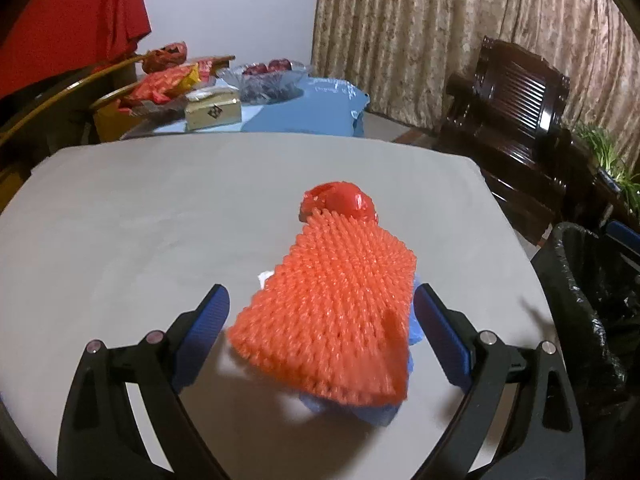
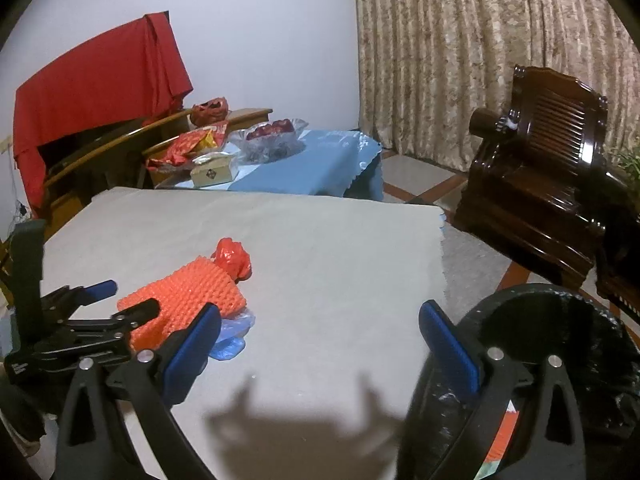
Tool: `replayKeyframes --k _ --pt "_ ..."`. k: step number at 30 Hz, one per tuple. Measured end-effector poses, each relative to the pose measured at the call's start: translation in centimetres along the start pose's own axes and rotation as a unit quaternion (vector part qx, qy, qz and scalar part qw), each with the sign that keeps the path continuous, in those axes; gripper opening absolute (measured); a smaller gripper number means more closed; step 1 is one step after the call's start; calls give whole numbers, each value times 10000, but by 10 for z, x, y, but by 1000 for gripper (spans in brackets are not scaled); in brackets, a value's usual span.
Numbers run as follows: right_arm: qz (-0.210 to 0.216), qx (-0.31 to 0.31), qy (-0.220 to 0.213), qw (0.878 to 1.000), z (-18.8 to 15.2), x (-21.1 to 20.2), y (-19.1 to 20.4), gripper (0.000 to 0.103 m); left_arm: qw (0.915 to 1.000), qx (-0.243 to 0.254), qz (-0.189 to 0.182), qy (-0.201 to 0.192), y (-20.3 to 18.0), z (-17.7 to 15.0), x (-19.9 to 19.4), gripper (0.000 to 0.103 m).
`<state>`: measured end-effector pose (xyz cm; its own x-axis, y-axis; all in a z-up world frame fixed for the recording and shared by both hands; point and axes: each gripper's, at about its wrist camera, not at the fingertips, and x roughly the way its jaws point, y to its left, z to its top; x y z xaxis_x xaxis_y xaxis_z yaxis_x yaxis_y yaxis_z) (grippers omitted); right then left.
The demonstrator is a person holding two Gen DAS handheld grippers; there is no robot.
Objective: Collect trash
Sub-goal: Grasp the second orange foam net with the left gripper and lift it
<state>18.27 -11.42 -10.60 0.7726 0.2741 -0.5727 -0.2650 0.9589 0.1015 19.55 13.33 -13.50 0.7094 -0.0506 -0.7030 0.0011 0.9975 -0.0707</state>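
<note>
1. Because the orange foam net sleeve (image 1: pixel 332 316) lies on top of a thin blue plastic bag (image 1: pixel 414 320), I judge that a pinch from my left gripper (image 1: pixel 320 312) could catch only the soft mesh, leaving the film behind or dragging it across the grey tabletop (image 1: pixel 140 220).
2. While the crumpled red plastic wrapper (image 1: pixel 338 202) sits touching the sleeve's far end, any sweep of the sleeve could nudge it toward the tabletop's far edge; it looks light enough to roll.
3. If I carry a loose bundle toward the black-lined trash bin (image 2: pixel 560 320), which stands just off the tabletop's right edge, the slippery bag could slide out before it clears the rim, I reckon.
4. My left jaws stand wide apart and hold nothing. The blue finger pads (image 1: pixel 208 316) flank the sleeve on both sides. In the left wrist view the right pad seems close to the bag, though I cannot tell whether it touches.
5. My right gripper (image 2: pixel 320 336) is also spread wide and empty, hovering over bare cloth near the tabletop's front right corner, with its right finger over the bin's mouth. Something orange already lies inside the bin (image 2: pixel 502 436).
6. All three pieces of trash remain on the tabletop, roughly midway, left of centre in the right wrist view.
</note>
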Motion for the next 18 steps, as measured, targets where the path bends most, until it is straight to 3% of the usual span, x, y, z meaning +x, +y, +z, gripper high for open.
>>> replayKeyframes --k 4,10,13,18 --pt "-33 -27 65 10000 -2 4 0 97 9997 -24 -130 216 0 -2 17 89" --pt "-95 19 121 9999 -5 6 -2 97 9982 -115 -433 407 0 -9 28 49" --pt "-99 35 143 9998 -6 7 -2 97 9982 -195 -478 316 1 -10 22 37" --pt "-60 26 150 9999 -6 9 -1 97 9981 -367 -481 116 6 -6 3 29"
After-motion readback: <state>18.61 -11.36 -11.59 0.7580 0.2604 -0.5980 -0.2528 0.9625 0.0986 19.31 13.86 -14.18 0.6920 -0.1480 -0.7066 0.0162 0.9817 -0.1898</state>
